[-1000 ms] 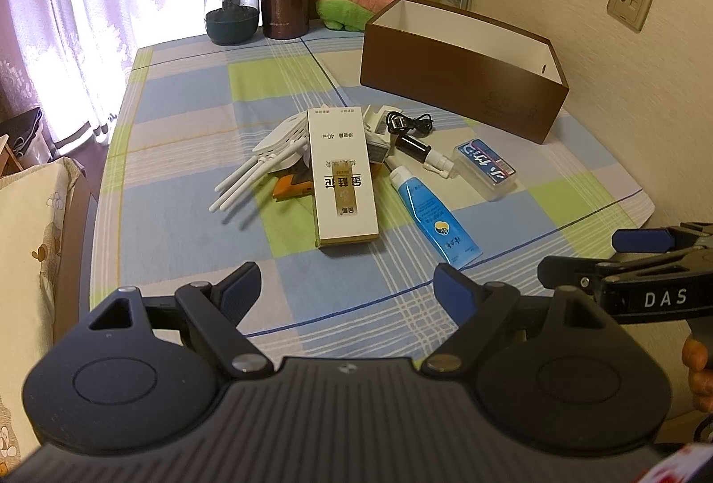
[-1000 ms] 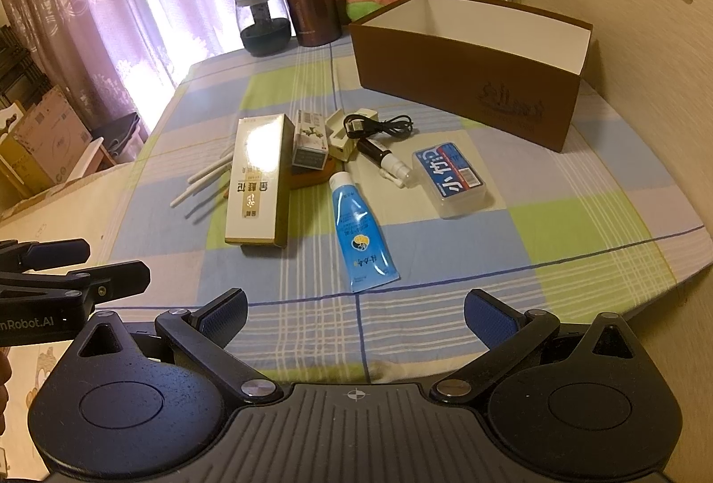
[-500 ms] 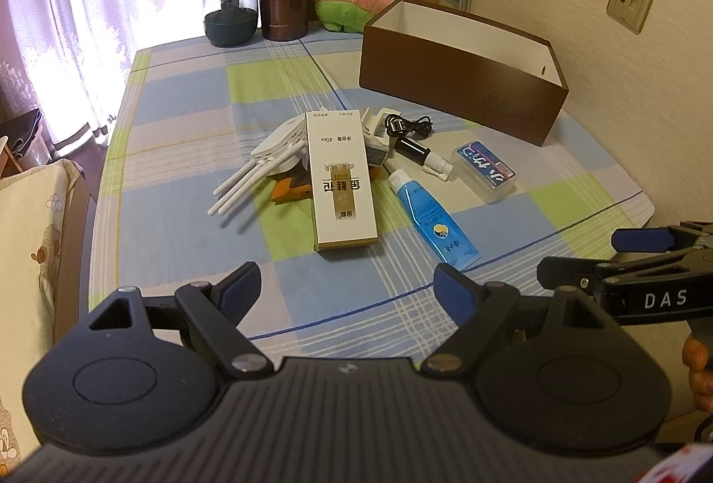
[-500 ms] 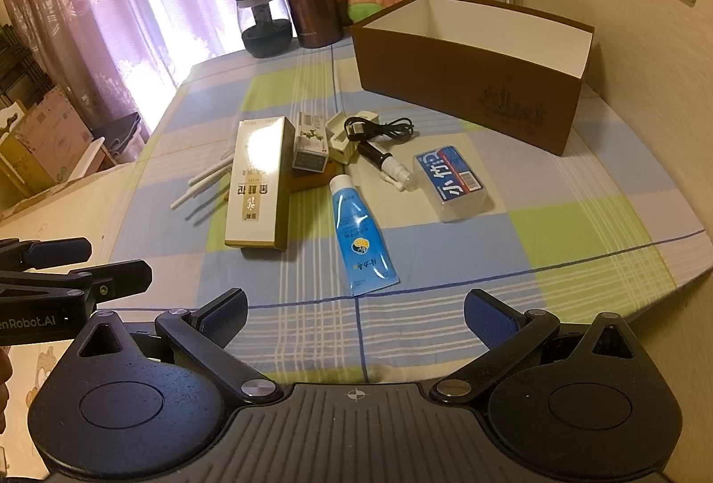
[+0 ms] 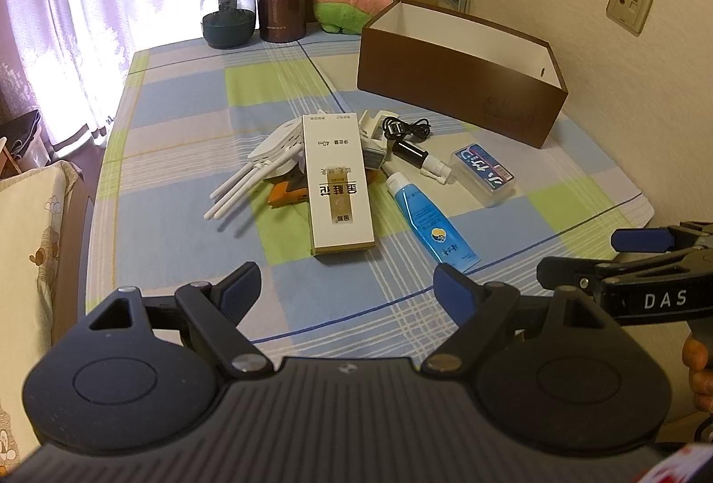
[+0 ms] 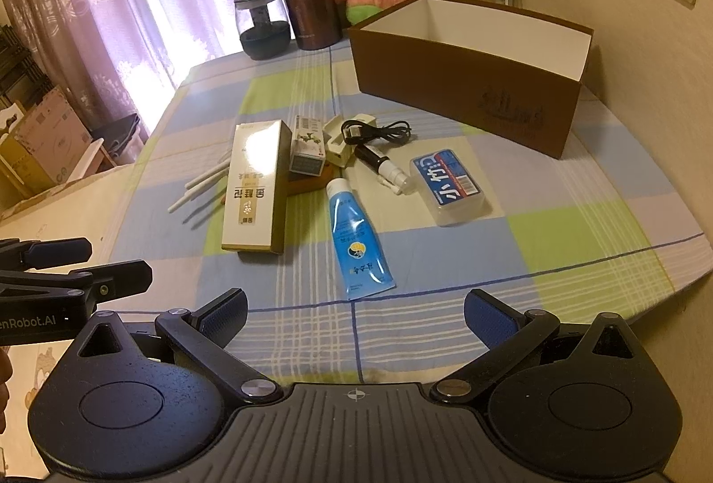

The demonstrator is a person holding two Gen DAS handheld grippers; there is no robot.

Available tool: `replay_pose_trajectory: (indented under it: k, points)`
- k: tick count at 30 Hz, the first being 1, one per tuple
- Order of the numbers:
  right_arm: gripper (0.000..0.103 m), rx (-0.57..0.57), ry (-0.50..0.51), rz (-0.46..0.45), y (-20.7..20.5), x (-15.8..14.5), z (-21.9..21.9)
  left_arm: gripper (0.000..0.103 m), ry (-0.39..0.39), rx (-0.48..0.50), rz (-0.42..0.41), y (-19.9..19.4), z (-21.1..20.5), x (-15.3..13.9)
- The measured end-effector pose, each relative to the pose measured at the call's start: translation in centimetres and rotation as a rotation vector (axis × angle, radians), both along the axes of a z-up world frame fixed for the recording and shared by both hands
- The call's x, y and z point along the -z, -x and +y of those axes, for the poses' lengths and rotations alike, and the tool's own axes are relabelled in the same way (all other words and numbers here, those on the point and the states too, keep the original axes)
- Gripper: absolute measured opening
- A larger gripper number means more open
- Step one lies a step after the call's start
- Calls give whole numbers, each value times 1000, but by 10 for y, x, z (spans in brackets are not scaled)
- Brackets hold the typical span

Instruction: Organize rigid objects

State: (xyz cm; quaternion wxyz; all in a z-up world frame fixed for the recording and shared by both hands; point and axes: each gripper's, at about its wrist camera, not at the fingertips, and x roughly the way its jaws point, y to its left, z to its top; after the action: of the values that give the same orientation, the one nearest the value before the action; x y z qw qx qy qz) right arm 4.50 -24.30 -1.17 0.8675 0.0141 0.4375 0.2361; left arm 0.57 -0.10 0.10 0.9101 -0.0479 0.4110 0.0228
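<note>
Between both spread tongs (image 5: 345, 287) (image 6: 354, 311), cream carton (image 5: 338, 184) overlaps white router (image 5: 276, 146)

Your left gripper (image 5: 345, 287) hangs at the near edge with its jaws spread wide, holding nothing. Your right gripper (image 6: 354, 311) sits level beside it on the right, jaws equally wide and empty. Each reaches into the other's view from the side.

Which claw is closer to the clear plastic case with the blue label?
Right, by my judgement. The right claw hangs open at the table's near edge, the clear plastic case with the blue label ahead and slightly right. The left claw, also open, is farther left.
</note>
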Motion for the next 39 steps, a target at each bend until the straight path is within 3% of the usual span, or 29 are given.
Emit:
replay_pose_trajectory:
  k: [23,39]
  points:
    - [101,-5,-26,6,-20,4,-16,82,-7,-13,3,-15,-6,-6]
    - [101,-37,-34,-24,-73,14,-29,82,-33,-48,36,-59,-9,15]
